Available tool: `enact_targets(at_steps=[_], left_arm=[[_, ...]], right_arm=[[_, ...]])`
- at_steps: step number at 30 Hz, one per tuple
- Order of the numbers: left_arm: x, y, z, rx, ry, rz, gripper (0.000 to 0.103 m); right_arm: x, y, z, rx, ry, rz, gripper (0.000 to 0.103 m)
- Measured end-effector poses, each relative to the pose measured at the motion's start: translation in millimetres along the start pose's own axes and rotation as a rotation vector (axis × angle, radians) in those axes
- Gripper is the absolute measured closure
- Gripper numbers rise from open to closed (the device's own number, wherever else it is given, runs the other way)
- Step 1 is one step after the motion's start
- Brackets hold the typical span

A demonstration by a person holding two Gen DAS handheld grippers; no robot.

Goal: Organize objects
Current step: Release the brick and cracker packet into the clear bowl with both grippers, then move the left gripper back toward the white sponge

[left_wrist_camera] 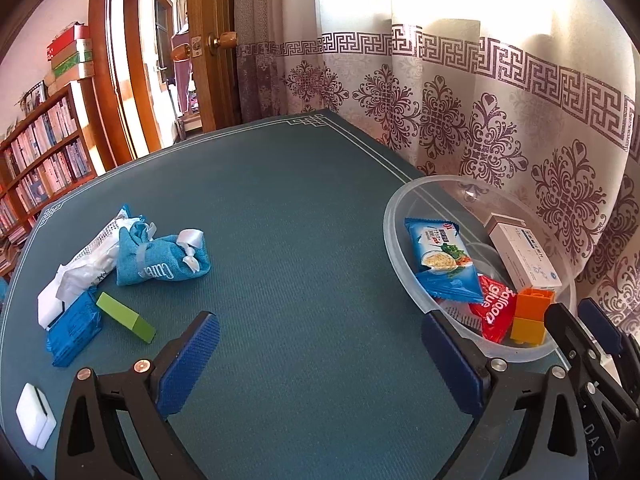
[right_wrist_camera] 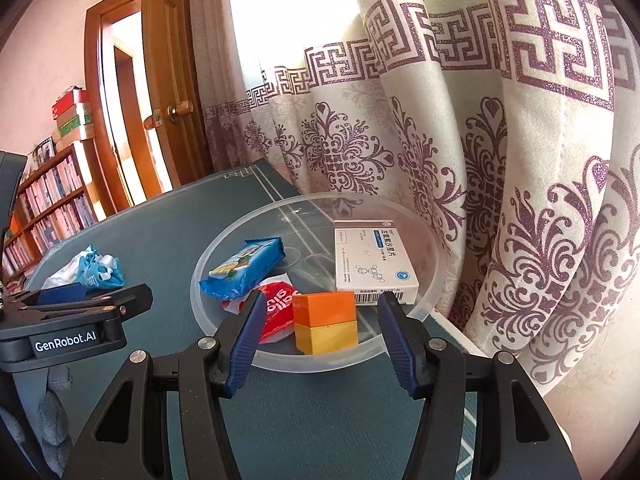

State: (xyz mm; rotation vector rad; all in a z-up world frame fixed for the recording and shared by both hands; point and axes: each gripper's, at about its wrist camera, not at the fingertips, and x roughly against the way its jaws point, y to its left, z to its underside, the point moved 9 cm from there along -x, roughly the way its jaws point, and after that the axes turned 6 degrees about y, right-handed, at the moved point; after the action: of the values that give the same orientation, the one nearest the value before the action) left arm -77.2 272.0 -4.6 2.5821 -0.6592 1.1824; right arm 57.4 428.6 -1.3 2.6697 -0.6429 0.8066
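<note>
A clear plastic bowl (left_wrist_camera: 387,232) (right_wrist_camera: 196,280) stands at the table's right edge by the curtain. It holds a blue snack pack (left_wrist_camera: 440,256) (right_wrist_camera: 244,268), a red packet (left_wrist_camera: 494,312) (right_wrist_camera: 276,308), a white medicine box (left_wrist_camera: 524,252) (right_wrist_camera: 372,264) and an orange-on-yellow block (left_wrist_camera: 530,316) (right_wrist_camera: 325,322). My right gripper (right_wrist_camera: 322,302) hovers open over the bowl's near rim. The block shows between its fingers with gaps on both sides. My left gripper (left_wrist_camera: 318,328) is wide open over bare mat, with nothing between its pads.
On the mat's left lie a blue cloth pouch (left_wrist_camera: 160,256) (right_wrist_camera: 100,272), a white wrapped packet (left_wrist_camera: 80,264), a blue packet (left_wrist_camera: 74,332), a green block (left_wrist_camera: 126,316) and a small white item (left_wrist_camera: 36,414). Curtain hangs right; door and bookshelf (left_wrist_camera: 40,160) stand behind.
</note>
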Motion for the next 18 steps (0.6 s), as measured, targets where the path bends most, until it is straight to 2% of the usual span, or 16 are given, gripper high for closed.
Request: enact_targets(at_steps=[12,18], left_arm=[[3,34,16,0.053,0.018,-0.039,0.0],[7,51,25,0.08,0.022,-0.049,0.0]], right_arm=[[3,27,9,0.061,0.019,-0.034,0.044],[2,53,17,0.12,0.056,-0.09,0.044]])
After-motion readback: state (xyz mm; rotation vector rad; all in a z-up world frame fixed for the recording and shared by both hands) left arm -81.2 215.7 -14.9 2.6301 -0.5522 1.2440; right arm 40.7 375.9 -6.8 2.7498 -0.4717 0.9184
